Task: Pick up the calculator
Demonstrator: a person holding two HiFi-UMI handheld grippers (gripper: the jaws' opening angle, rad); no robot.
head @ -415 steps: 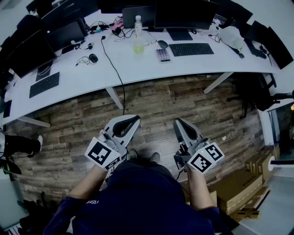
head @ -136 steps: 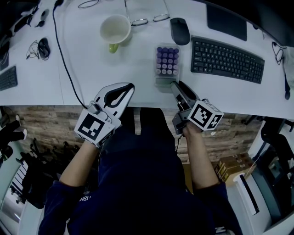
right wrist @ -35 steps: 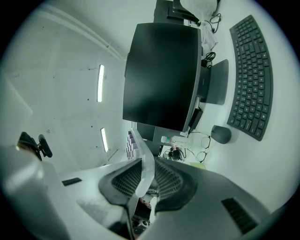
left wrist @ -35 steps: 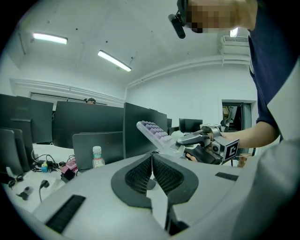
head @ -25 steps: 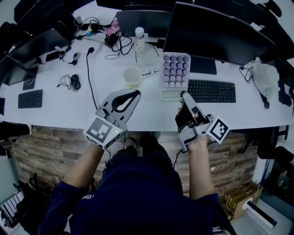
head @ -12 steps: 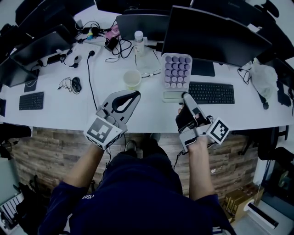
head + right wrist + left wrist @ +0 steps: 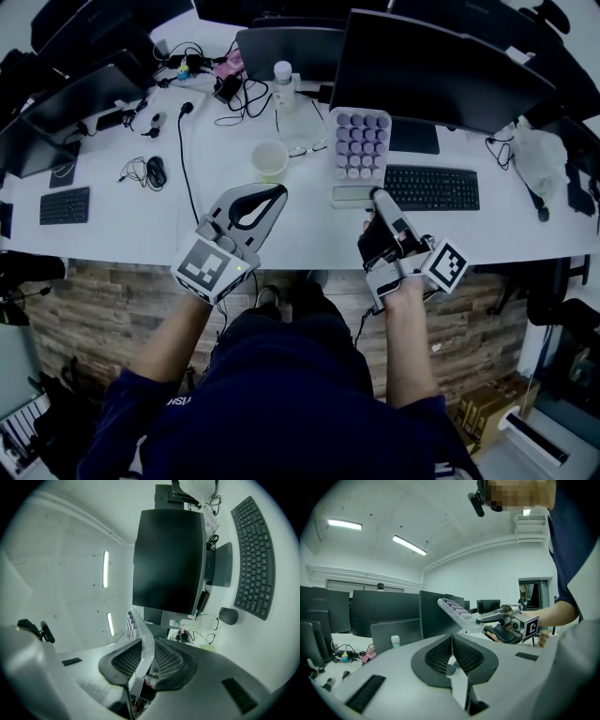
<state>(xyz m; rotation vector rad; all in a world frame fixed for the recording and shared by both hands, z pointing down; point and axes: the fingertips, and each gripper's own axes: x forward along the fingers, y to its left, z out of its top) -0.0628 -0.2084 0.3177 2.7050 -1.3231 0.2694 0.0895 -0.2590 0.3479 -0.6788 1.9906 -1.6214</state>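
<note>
Calculator (image 7: 360, 150) now off worktop (image 7: 131, 225), held tilted above it. Right gripper (image 7: 379, 196) jaws clamp its near edge. Left gripper (image 7: 259, 195) jaws together, empty. Light, stiff, smooth plastic; edge hold may slip.

No legible text, number or brand is found. Black-and-white square code patterns, not characters, are carried on the cube (image 7: 213, 269) of the left gripper (image 7: 270, 191) and of the right gripper (image 7: 377, 194). Key legends on the calculator (image 7: 360, 150) and pale print on the sleeve (image 7: 178, 401) cannot be read.
</note>
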